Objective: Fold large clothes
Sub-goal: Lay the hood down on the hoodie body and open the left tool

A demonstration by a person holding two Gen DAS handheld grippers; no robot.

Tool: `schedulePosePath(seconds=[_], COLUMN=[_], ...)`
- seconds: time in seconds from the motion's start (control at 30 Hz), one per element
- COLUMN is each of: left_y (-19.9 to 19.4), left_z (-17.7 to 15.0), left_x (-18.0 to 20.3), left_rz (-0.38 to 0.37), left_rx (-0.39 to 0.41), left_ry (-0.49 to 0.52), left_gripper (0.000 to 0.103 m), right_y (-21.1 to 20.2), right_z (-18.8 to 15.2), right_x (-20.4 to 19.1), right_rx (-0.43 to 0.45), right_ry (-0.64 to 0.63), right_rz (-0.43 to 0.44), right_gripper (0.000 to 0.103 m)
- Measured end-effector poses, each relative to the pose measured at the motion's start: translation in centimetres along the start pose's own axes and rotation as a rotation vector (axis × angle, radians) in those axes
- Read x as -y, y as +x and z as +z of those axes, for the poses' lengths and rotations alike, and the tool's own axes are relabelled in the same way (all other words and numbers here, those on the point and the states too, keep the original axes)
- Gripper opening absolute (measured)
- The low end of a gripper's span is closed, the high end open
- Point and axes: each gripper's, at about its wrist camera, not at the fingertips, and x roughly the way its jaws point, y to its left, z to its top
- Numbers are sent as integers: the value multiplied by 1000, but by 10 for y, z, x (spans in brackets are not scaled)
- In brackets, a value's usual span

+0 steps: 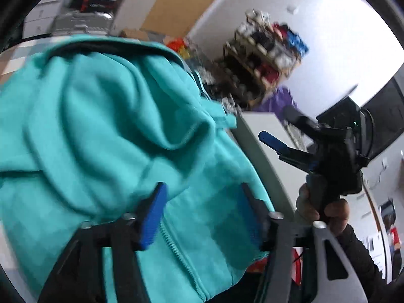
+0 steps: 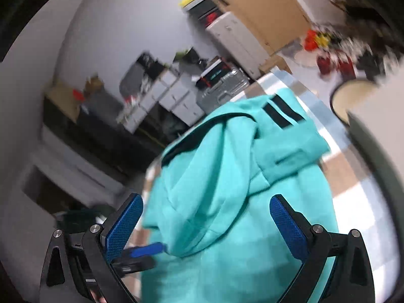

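A teal zip hoodie (image 1: pixel 106 126) with black stripes lies bunched on a checked table cover (image 2: pixel 353 176); it also shows in the right wrist view (image 2: pixel 227 189). My left gripper (image 1: pixel 202 217) is open, its blue pads on either side of the zipper edge, just above the cloth. My right gripper (image 2: pixel 207 224) is open over the hoodie, nothing between its pads. The right gripper also shows in the left wrist view (image 1: pixel 277 144), held by a hand to the right of the hoodie. The left gripper's blue fingertip (image 2: pixel 146 250) shows at the hoodie's left edge.
A white cabinet (image 1: pixel 265 131) stands beside the table. Cluttered shelves (image 1: pixel 265 50) are against the far wall. Grey drawers and a metal case (image 2: pixel 222 85) stand behind the table. A round-edged table (image 2: pixel 353 96) is at the right.
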Motion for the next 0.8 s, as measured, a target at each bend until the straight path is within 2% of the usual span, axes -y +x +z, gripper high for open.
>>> schedulePosePath(seconds=[0.03,0.17,0.2,0.27,0.37,0.4,0.47,0.53,0.57,0.6,0.67,0.7,0.8], left_y=[-14,-33,-33,-27,-23,-26,-32,-44,-47,-49,-50,-50,-45], left_z=[3,5,5,2,12,16,22,29,28,29,30,34,34], left_x=[-5,-27,-35,-48,-68,-74,-78,-82,-84,-87,-93,-95,-90], left_rz=[21,47,48,58,86,70,90,96,86,72,50,45,78], left_rx=[47,159,166,153,112,119,136,185,194,196,193,190,207], left_ry=[-11,-59,-81,-120,-207,-225,-243,-261,-280,-304,-342,-357,-357], left_gripper=[75,75,75,75,75,75,75,75,75,75,75,75,75], right_y=[7,56,76,103,133,144,175,206,220,231,240,240,233], right_z=[3,2,3,0,-13,-19,-36,-47,-49,-49,-45,-38,-6], right_x=[-6,-43,-57,-76,-112,-118,-129,-121,-113,-108,-105,-108,-117], right_rx=[-29,-163,-209,-256,-326,-352,-427,-486,-532,-571,-599,-579,-477], right_ry=[-45,-229,-295,-414,-612,-663,-813,-878,-873,-862,-866,-869,-836], right_rz=[-25,-129,-203,-269,-288,-303,-404,-520,-552,-567,-575,-558,-575], right_gripper=[102,101,101,98,98,98,98,97,80,53,30,19,12])
